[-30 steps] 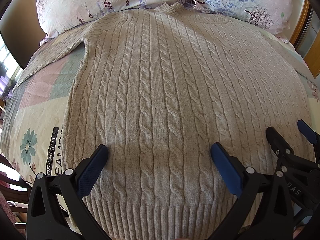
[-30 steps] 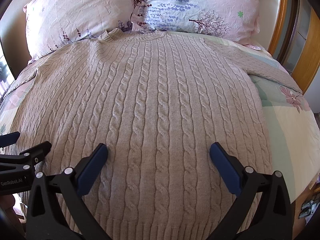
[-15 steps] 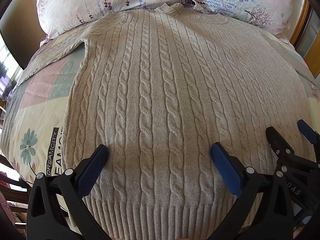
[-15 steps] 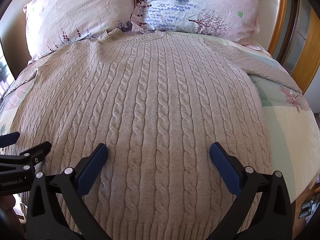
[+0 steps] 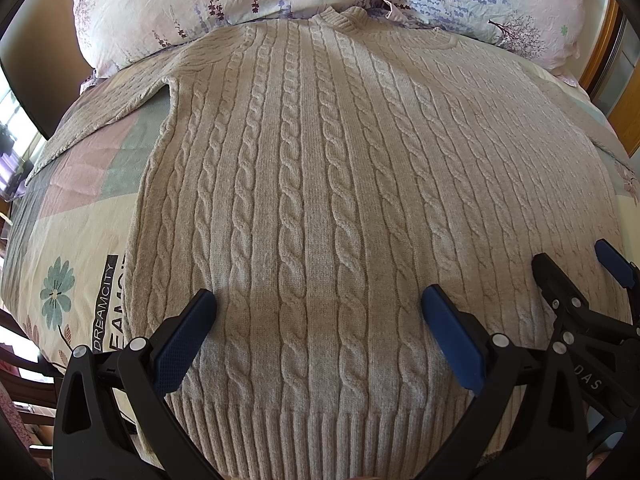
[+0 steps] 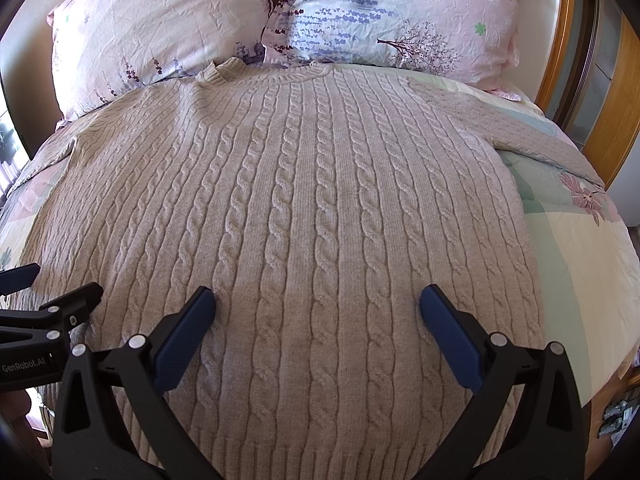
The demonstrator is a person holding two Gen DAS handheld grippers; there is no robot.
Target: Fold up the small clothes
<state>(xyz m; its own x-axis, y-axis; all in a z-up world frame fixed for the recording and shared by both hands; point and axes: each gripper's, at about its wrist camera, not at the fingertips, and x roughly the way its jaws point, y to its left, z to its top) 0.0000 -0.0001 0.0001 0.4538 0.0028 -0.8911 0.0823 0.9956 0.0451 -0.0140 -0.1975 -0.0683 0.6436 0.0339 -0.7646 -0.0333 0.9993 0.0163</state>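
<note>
A beige cable-knit sweater (image 5: 320, 200) lies flat and spread out on the bed, collar at the far end by the pillows, ribbed hem nearest me; it also fills the right wrist view (image 6: 304, 220). Its left sleeve (image 5: 108, 116) stretches out to the left, its right sleeve (image 6: 532, 136) to the right. My left gripper (image 5: 318, 304) is open and empty, hovering over the hem area left of centre. My right gripper (image 6: 318, 304) is open and empty over the hem area right of centre. Each gripper shows at the edge of the other's view.
Two floral pillows (image 5: 200, 4) (image 6: 400, 16) lie at the head of the bed. A patterned quilt (image 5: 68, 264) covers the bed under the sweater. A wooden bed frame (image 6: 560, 40) and cabinet stand on the right. A dark chair back (image 5: 16, 360) is at lower left.
</note>
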